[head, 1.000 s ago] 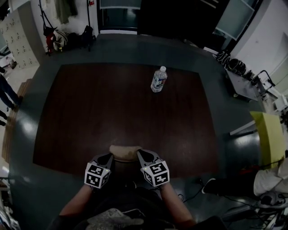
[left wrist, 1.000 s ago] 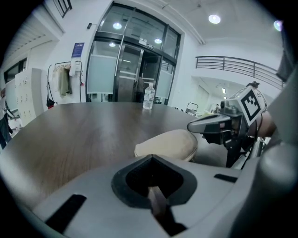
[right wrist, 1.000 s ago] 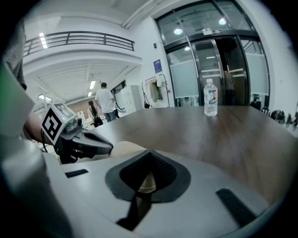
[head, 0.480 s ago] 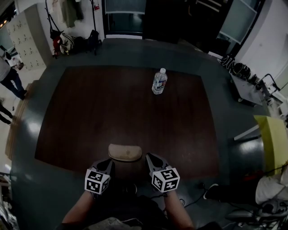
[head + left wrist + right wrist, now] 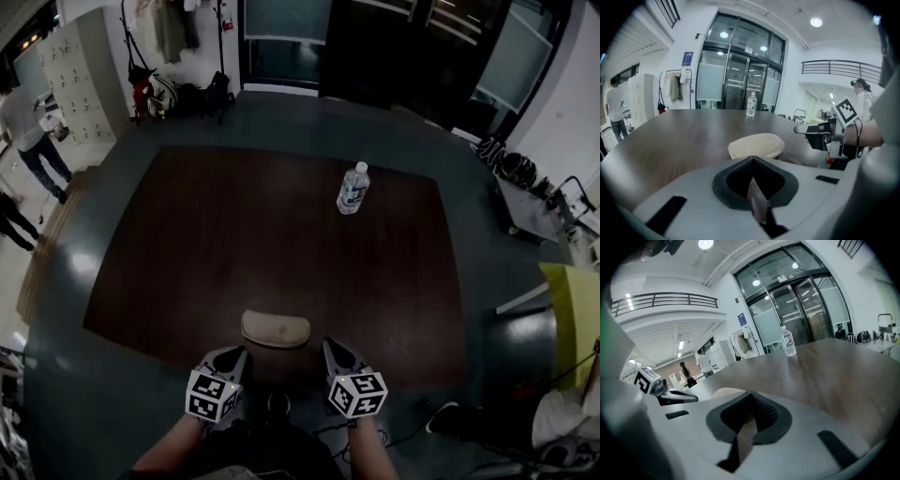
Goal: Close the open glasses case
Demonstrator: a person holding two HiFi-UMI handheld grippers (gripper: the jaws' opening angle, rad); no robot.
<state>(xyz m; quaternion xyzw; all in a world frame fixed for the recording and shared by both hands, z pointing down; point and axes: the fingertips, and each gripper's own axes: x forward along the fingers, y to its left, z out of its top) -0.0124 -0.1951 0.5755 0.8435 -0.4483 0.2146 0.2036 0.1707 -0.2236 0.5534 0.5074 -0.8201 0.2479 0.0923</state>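
The beige glasses case lies shut on the dark wooden table, close to its near edge. It shows ahead of the jaws in the left gripper view, and only its top peeks over the jaws in the right gripper view. My left gripper sits just short of the case's left end and my right gripper just short of its right end, both apart from it. Each gripper is shut with nothing held: left gripper, right gripper.
A clear water bottle stands upright far across the table, also visible as the bottle and the bottle. People stand by lockers at the far left. Bags and a yellow item lie on the floor to the right.
Both grippers have drawn back from the case's two ends toward the table's near edge. The case now lies alone, shut. The head view has shifted, so the table sits lower in the frame.
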